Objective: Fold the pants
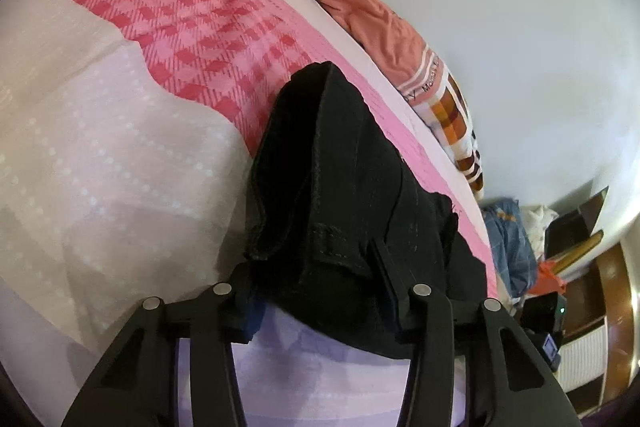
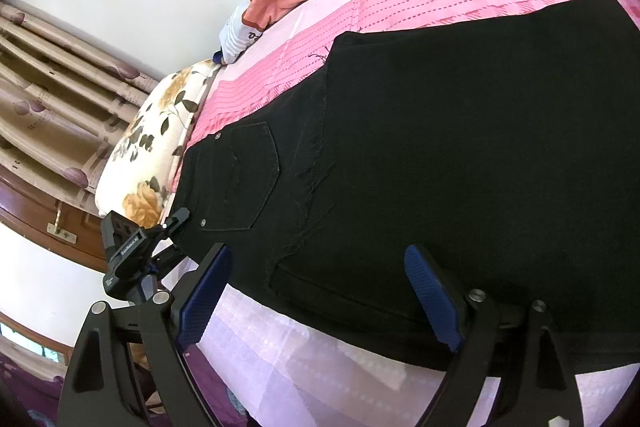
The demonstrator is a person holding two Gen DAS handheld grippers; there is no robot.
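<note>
Black pants (image 2: 460,155) lie spread across the pink bed sheet (image 2: 420,11), back pocket (image 2: 244,175) facing up. In the left wrist view a bunched fold of the pants (image 1: 340,187) rises between my left gripper's (image 1: 316,291) fingers, which press into the cloth from both sides. In the right wrist view my right gripper (image 2: 318,299) stands open over the near edge of the pants, its blue pads (image 2: 204,299) wide apart and free of the cloth. The left gripper (image 2: 136,251) also shows there, at the waistband end.
A floral pillow (image 2: 160,131) lies beyond the waistband. An orange and checked blanket (image 1: 400,39) runs along the white wall. A white dotted cloth (image 1: 100,147) covers part of the bed. Clothes and boxes (image 1: 520,239) are piled past the bed's end.
</note>
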